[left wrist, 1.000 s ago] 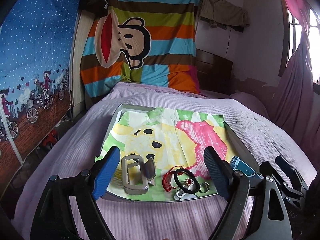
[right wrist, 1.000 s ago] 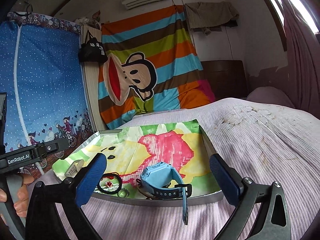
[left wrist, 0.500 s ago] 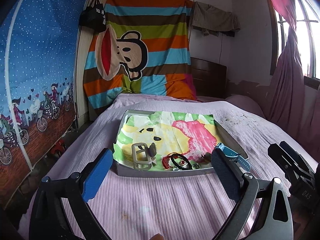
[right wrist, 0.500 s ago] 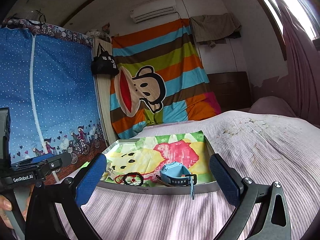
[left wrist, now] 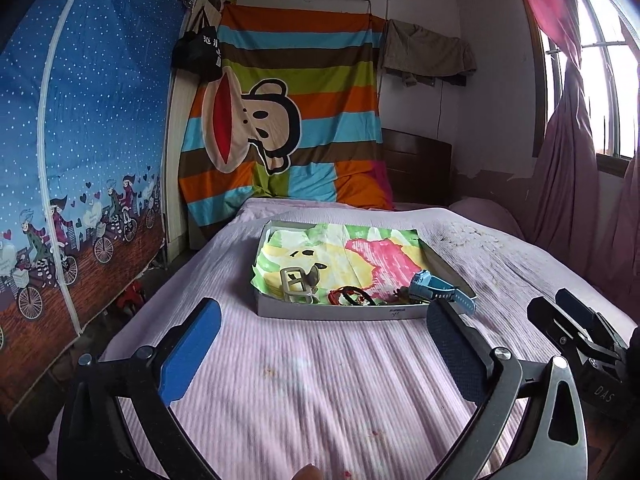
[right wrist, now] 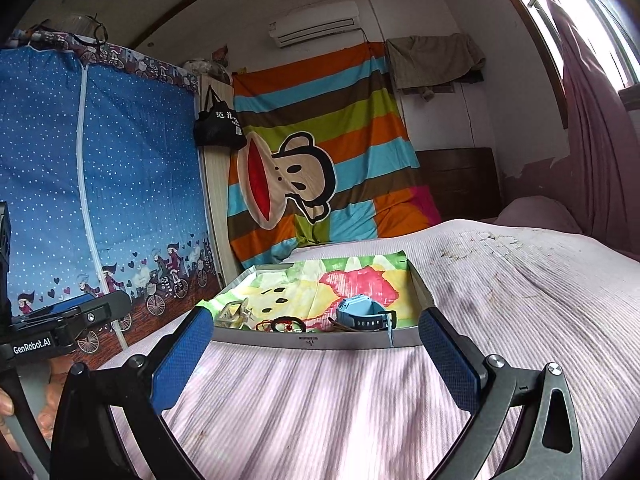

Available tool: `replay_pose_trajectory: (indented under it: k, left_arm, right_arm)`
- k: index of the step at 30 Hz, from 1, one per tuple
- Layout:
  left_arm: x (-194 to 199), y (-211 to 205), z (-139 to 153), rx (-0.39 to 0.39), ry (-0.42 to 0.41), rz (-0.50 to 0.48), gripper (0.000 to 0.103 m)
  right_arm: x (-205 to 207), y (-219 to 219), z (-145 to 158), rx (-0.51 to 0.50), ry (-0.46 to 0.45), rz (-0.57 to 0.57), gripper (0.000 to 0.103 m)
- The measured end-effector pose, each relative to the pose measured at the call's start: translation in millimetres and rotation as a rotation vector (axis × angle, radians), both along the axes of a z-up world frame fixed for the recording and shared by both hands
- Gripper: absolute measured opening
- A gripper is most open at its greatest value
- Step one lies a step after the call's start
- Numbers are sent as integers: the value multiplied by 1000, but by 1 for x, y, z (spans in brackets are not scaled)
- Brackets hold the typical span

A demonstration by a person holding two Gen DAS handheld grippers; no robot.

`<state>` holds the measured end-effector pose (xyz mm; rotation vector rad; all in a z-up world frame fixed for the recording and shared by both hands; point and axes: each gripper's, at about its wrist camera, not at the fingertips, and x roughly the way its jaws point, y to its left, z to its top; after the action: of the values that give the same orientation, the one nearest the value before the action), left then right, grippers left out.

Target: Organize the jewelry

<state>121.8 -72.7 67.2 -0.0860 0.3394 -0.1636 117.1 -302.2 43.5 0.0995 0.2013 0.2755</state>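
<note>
A shallow grey tray (left wrist: 340, 312) (right wrist: 320, 338) lined with a colourful cartoon cloth lies on the pink bed. Along its near edge sit a grey hair clip (left wrist: 298, 284) (right wrist: 234, 312), a red and black bracelet (left wrist: 352, 296) (right wrist: 286, 323) and a blue watch (left wrist: 434, 286) (right wrist: 362, 314) whose strap hangs over the rim. My left gripper (left wrist: 320, 328) hovers over the bedspread well short of the tray, its jaws opening, wide apart, nothing between them. My right gripper (right wrist: 316, 340) stands open just before the tray's front wall, holding nothing.
The pink ribbed bedspread (left wrist: 320, 392) spreads between grippers and tray. A blue fabric wardrobe (left wrist: 80, 168) stands left of the bed, a striped monkey blanket (left wrist: 280, 128) hangs at the headboard, curtains (left wrist: 572, 200) cover the window on the right. A hand (right wrist: 8, 404) grips the left tool.
Both grippers have drawn back from the tray, which now looks smaller and farther away. The left jaws have widened. The jewelry stays in the tray.
</note>
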Motion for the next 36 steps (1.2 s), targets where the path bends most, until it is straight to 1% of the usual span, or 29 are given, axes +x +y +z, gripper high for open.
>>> replay_pose_trajectory:
  k: [4, 9, 11, 16, 20, 25, 28, 31, 36]
  left_arm:
    - [-12, 5, -3, 4, -1, 12, 101]
    - [-25, 14, -8, 3, 0, 32, 101]
    - [-29, 19, -10, -19, 10, 29, 101]
    - [-41, 33, -16, -56, 5, 43, 101]
    - [-50, 43, -23, -34, 6, 68, 101]
    - [-59, 57, -31, -10, 7, 102, 101]
    - [-67, 63, -38, 8, 4, 110, 101]
    - [-75, 66, -42, 29, -11, 113, 101]
    - [-81, 69, -48, 29, -13, 114, 101]
  right_arm:
    - [-10, 4, -2, -16, 9, 5, 103]
    - [-22, 6, -10, 14, 38, -20, 103]
    - [-31, 9, -11, 14, 28, -45, 103]
    - [-47, 18, -15, -10, 14, -79, 103]
    - [-54, 23, -19, -11, 19, -94, 103]
    - [-63, 31, -28, -20, 39, -66, 103]
    - [-70, 40, -30, -49, 28, -63, 103]
    - [-74, 48, -36, -67, 39, -59, 103]
    - [-73, 52, -41, -74, 50, -72, 103]
